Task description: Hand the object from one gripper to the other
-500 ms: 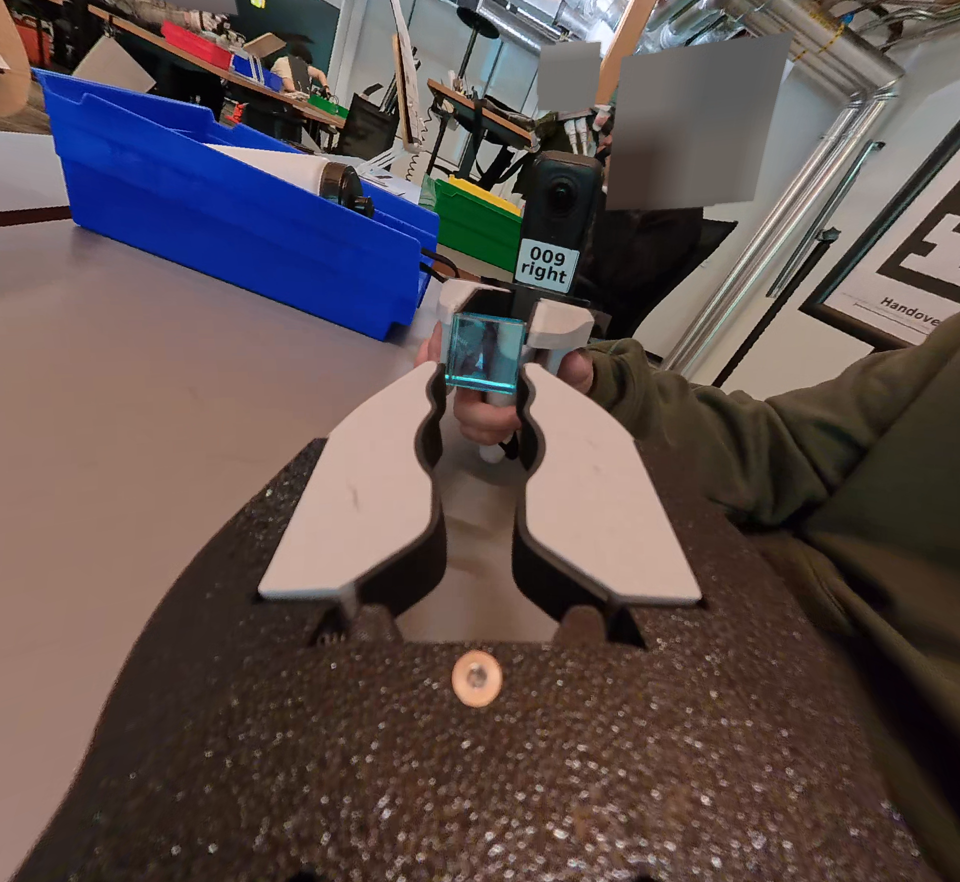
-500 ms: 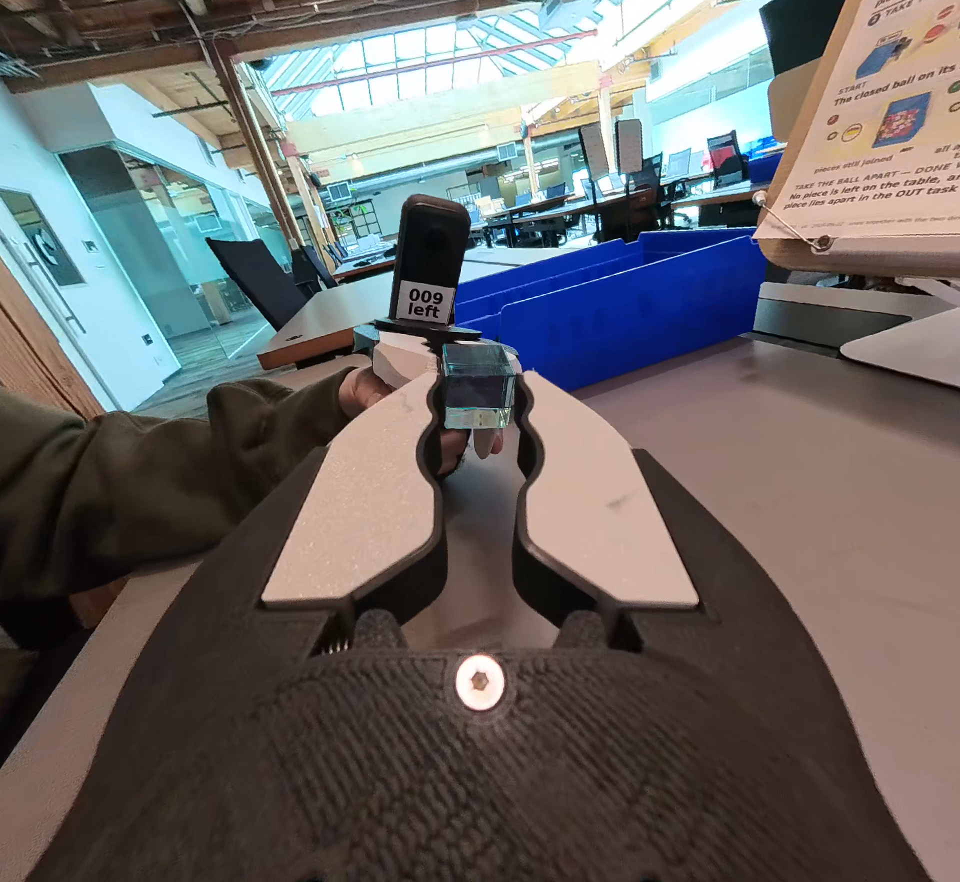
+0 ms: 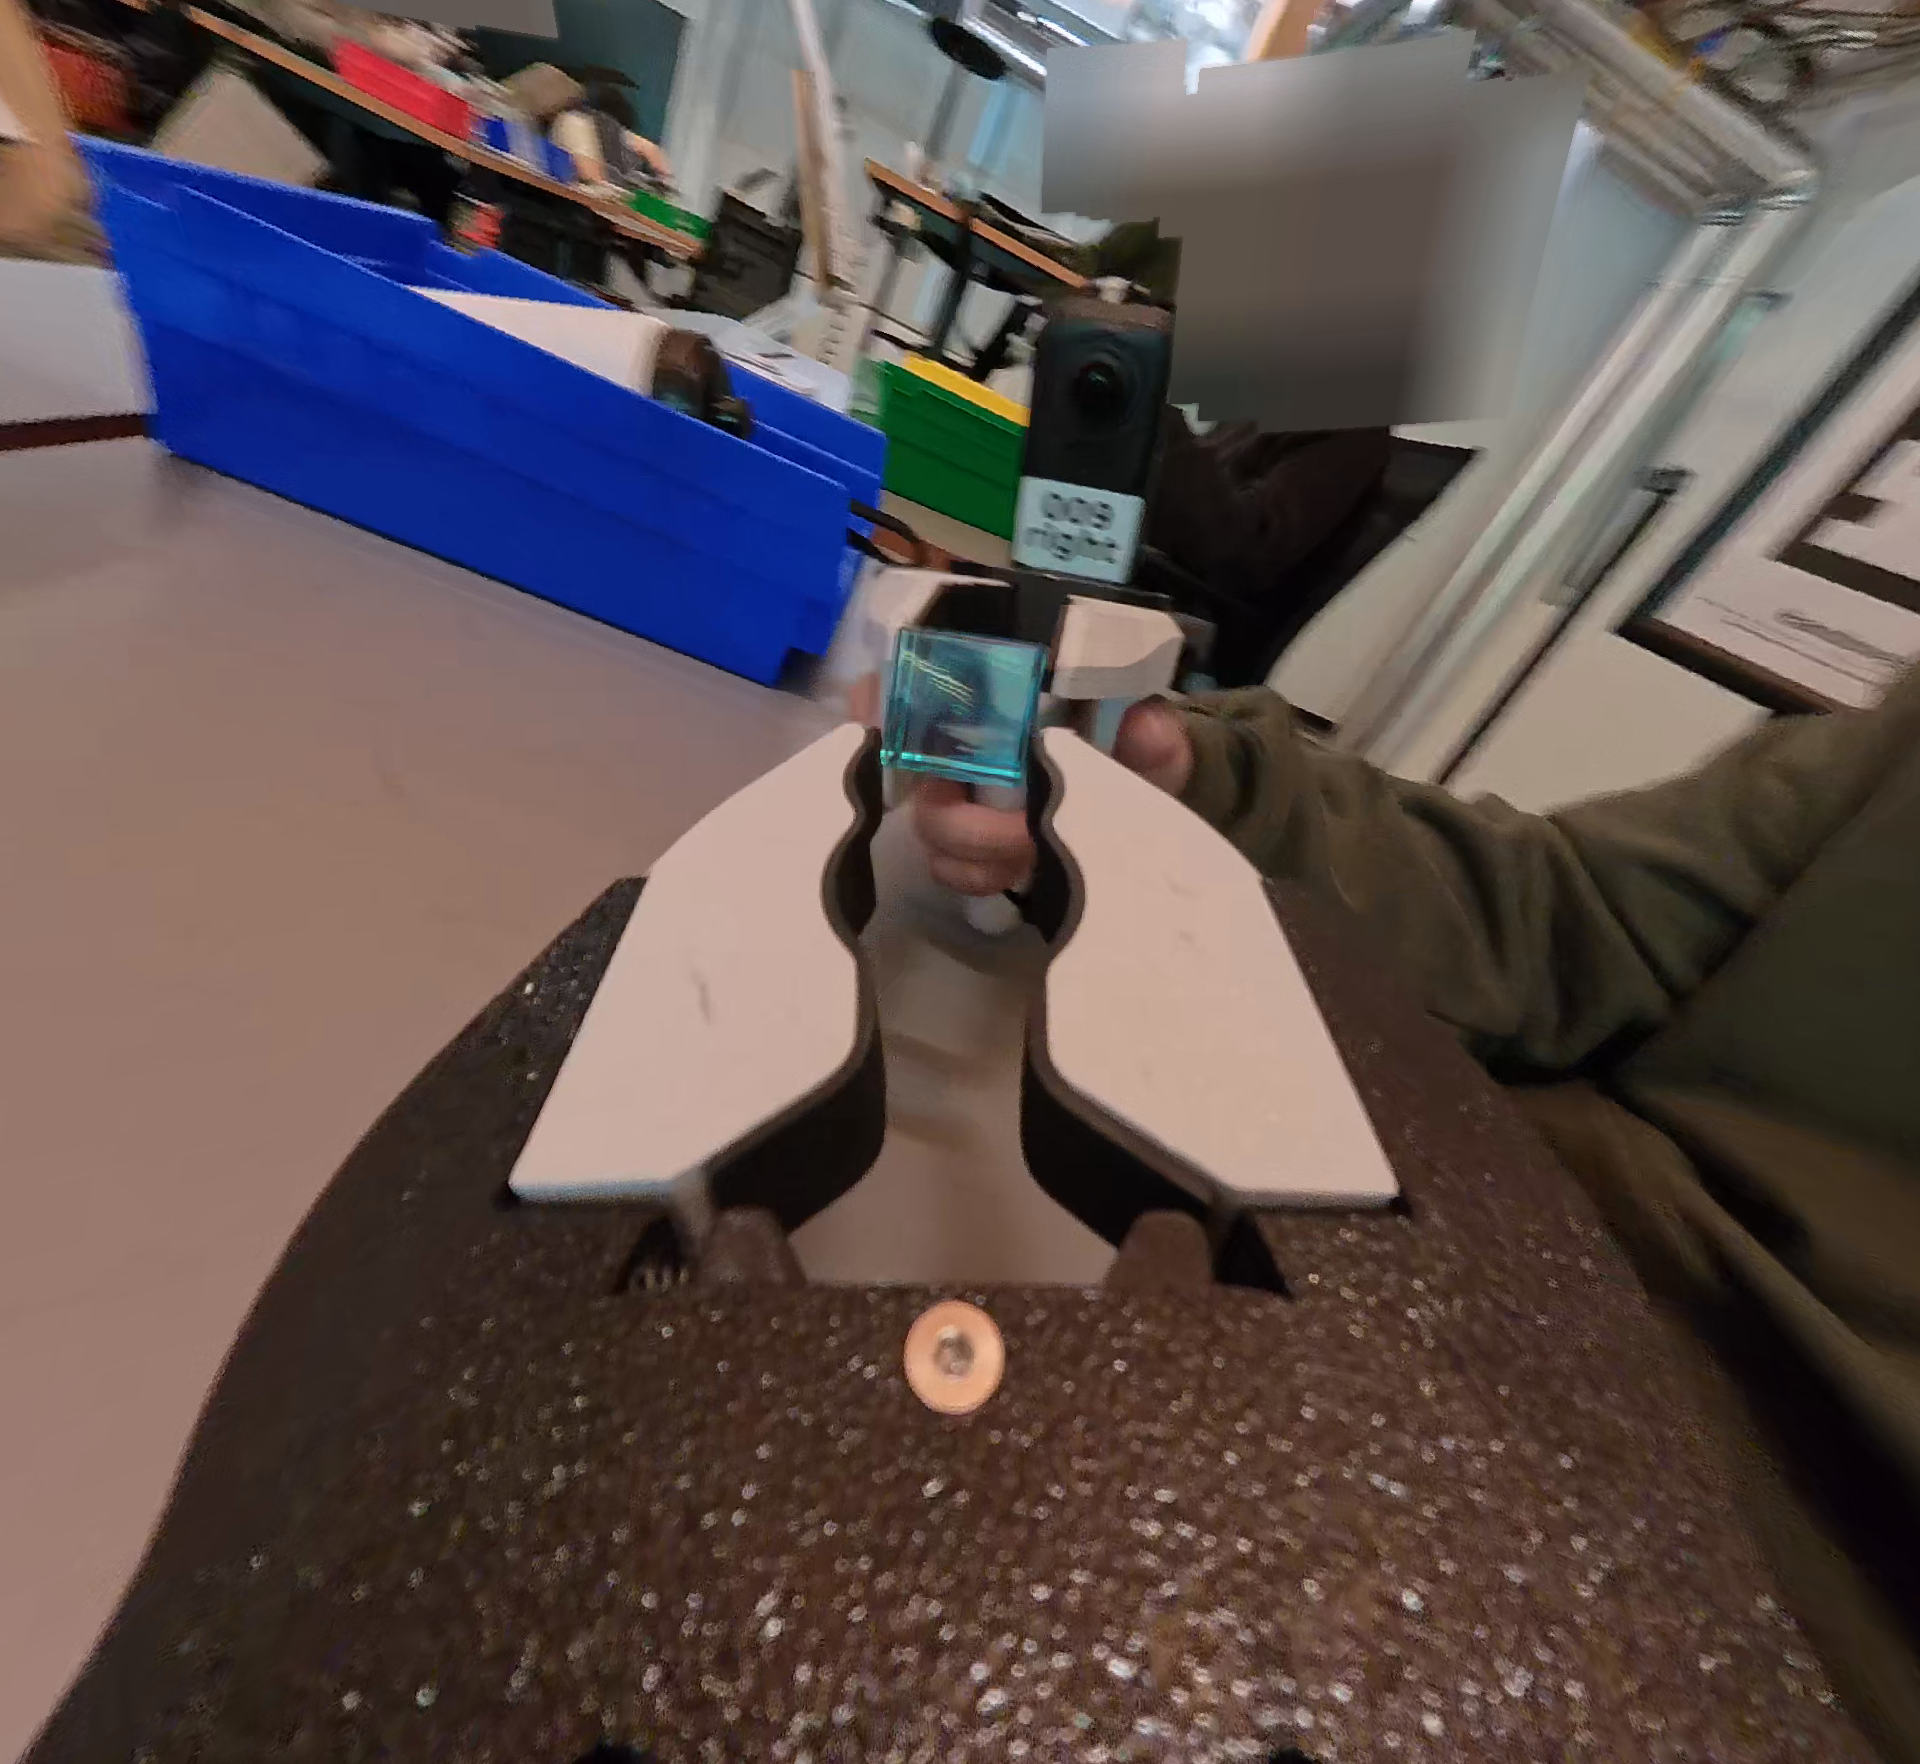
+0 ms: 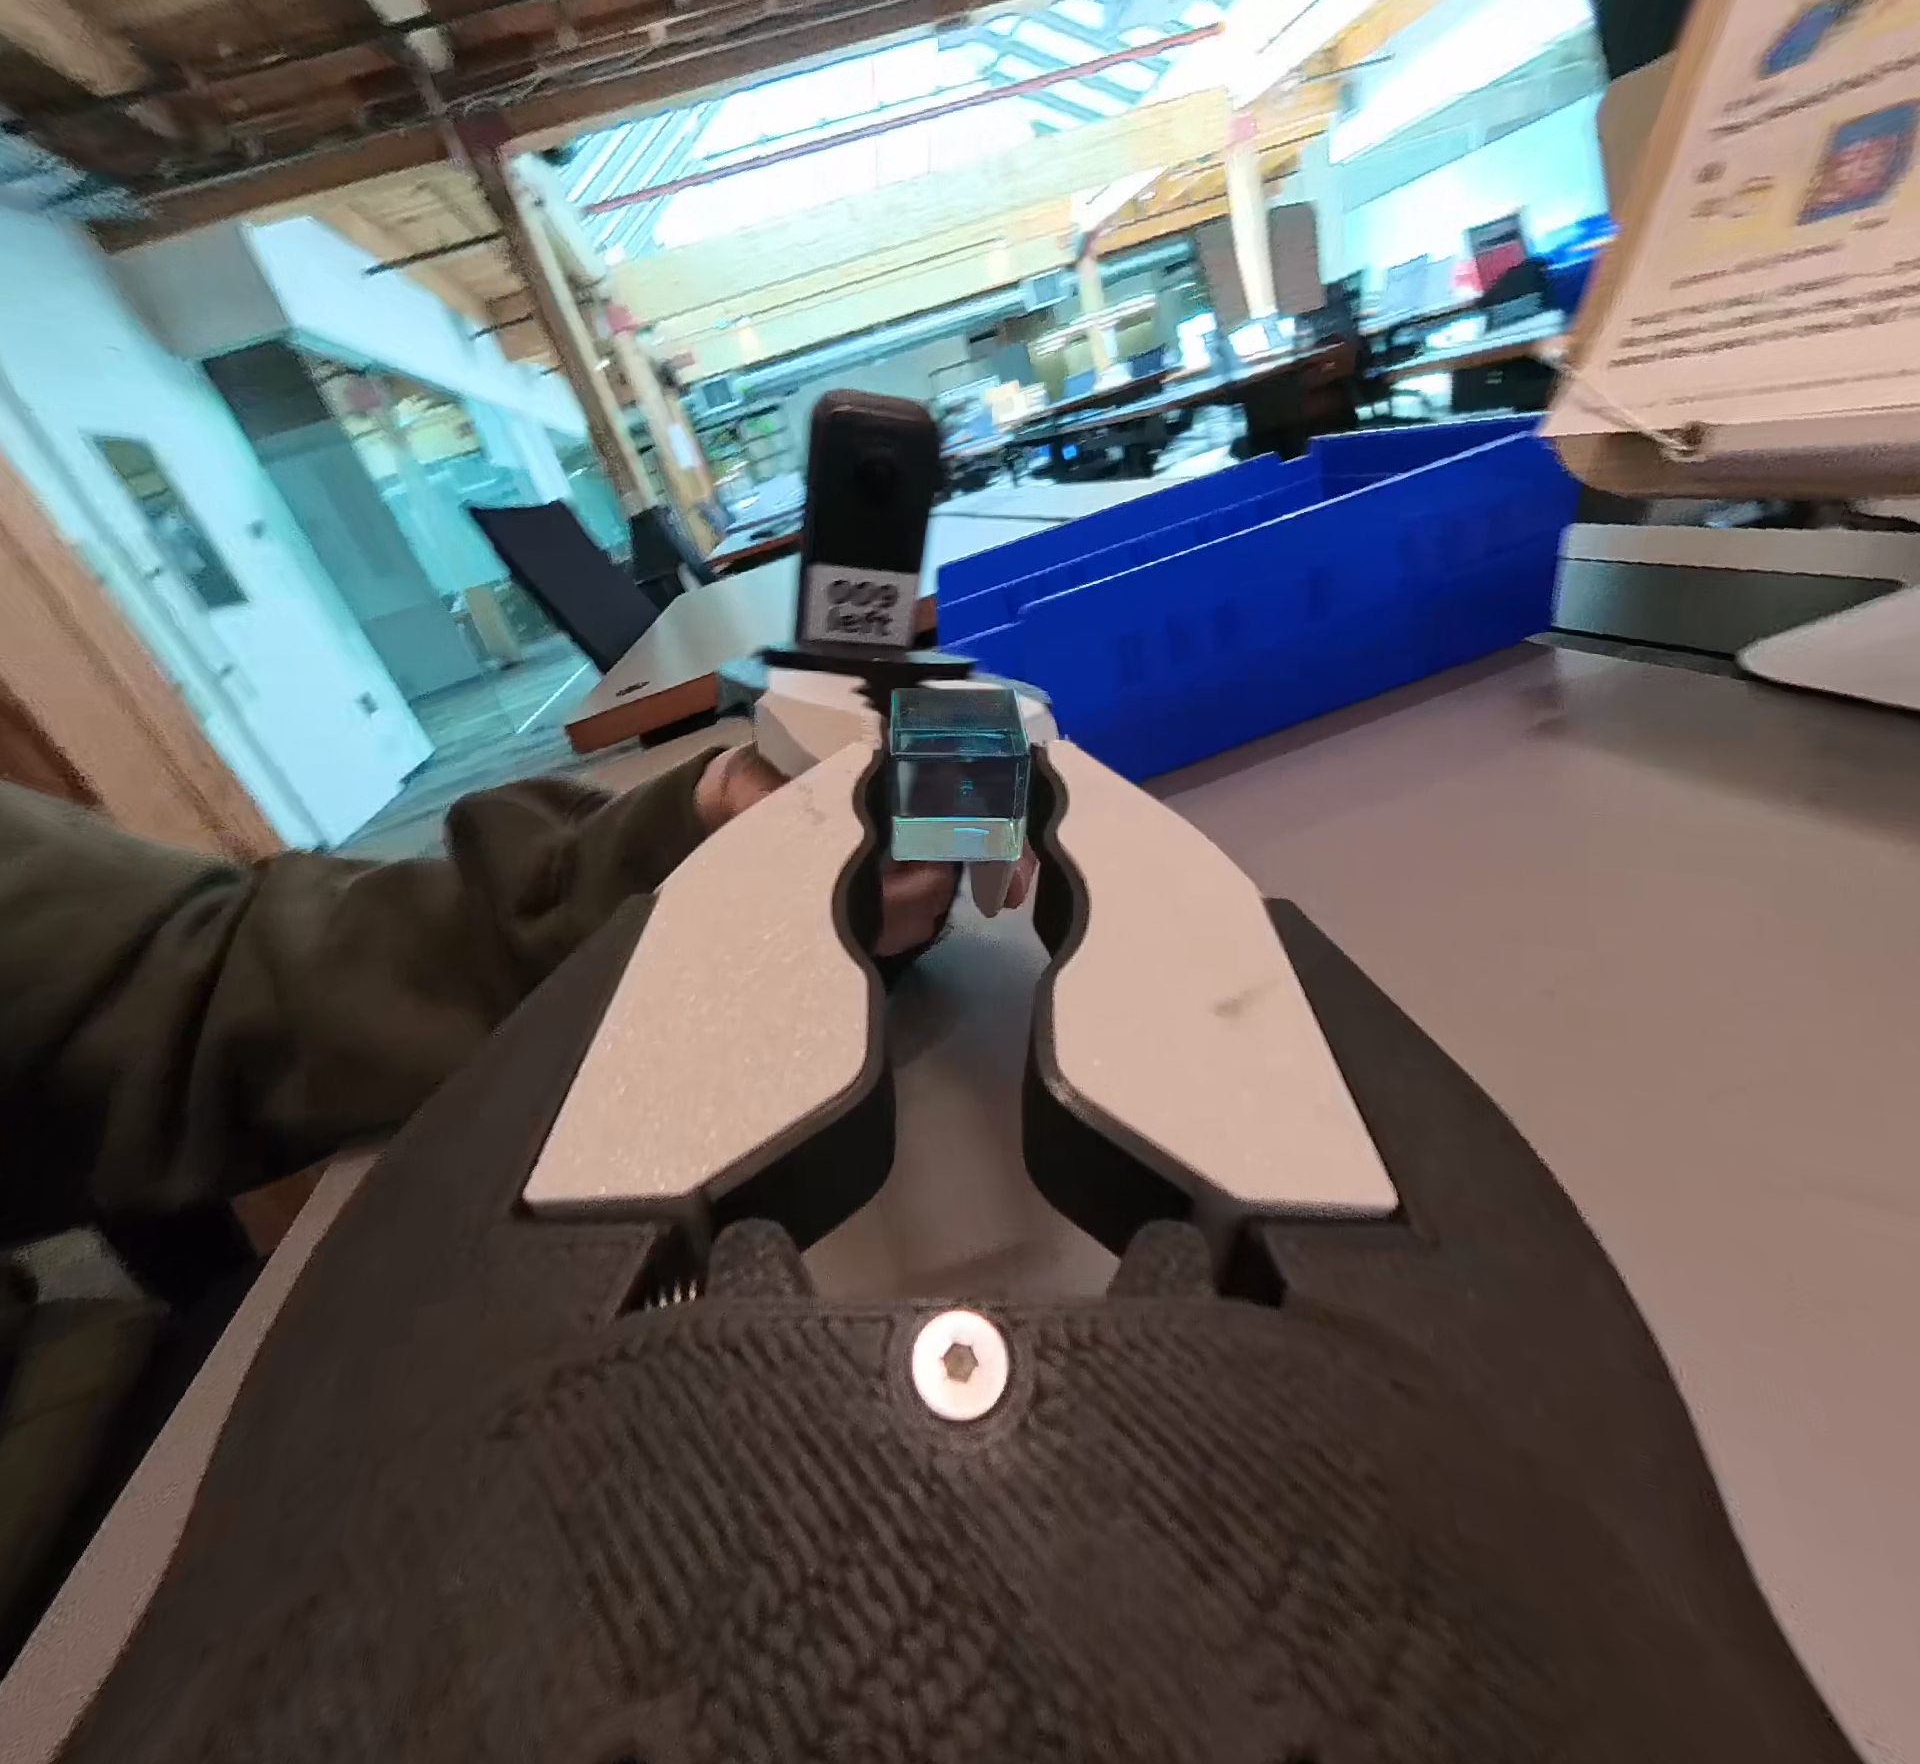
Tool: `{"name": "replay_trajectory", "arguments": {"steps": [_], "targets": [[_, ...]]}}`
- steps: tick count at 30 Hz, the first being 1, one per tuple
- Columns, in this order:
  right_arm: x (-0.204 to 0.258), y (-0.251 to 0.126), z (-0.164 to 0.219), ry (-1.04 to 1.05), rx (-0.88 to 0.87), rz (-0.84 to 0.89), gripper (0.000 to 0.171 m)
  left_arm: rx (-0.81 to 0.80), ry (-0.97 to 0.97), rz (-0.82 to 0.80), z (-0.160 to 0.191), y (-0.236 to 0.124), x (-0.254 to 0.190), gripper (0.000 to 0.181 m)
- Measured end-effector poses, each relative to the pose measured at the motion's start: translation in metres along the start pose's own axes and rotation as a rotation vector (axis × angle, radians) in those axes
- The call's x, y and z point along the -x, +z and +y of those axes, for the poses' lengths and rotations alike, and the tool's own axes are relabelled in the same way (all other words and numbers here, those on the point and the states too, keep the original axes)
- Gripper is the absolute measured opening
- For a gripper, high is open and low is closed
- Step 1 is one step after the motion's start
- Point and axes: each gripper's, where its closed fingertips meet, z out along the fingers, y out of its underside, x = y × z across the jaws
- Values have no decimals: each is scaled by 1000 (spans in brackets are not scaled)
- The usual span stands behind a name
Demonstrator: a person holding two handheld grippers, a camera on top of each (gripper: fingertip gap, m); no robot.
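The clear teal-tinted cube (image 3: 961,715) sits above the grey table (image 3: 312,779), pinched at the tips of both tools at once. The left gripper (image 3: 958,758) clamps its sides, and the right gripper (image 4: 958,779), facing it head-on, is pressed onto it too. Blue bins (image 3: 499,457) stand behind

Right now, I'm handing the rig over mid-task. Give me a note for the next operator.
Left gripper: fingertips flank the glass cube, at cube width.
Right gripper: the same from the opposite end, with the cube deeper between its fingers.
The cube is in the air above the grey table.
Done: the grippers have met at the cube.
Left: I can't tell which gripper bears it. Confirm the receiver's grip, open the giver, then pull apart.
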Motion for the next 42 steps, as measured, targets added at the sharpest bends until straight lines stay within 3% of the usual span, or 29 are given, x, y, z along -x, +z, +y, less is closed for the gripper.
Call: {"name": "replay_trajectory", "arguments": {"steps": [4, 7, 15, 20, 26, 27, 30, 33, 35, 38, 42], "targets": [[-39, -10, -2, 94, -88, 249, 25, 22, 261, -319, -6, 3, 26, 44], [-53, -18, -6, 132, -161, 357, 25, 78, 515, -544, -8, 5, 36, 46], [-46, -11, -4, 114, -174, 391, 25, 101, 778, -778, -7, 19, 34, 43], [-40, -4, -2, 93, -173, 390, 25, 100, 773, -877, -7, 13, 40, 27], [-36, -5, -6, 67, -177, 329, 26, 64, 659, -757, -10, 13, 38, 26], [-35, -6, -7, 54, -159, 300, 35, 51, 628, -718, -12, 11, 38, 26], [-25, -11, -15, 60, -125, 159, 52, -3, 485, -431, -11, 13, 21, 26], [-10, -16, -23, 123, -173, 9, 46, -83, 267, -100, -13, 8, -5, 26], [6, -13, -24, 151, -169, -98, 40, -109, 188, 8, -15, 4, -14, 26], [17, -5, -17, 83, -122, -119, 37, -98, 150, 102, -11, 4, -23, 25], [20, 0, -12, 48, -108, -108, 27, -104, 167, 97, -9, 7, -23, 26]]}}
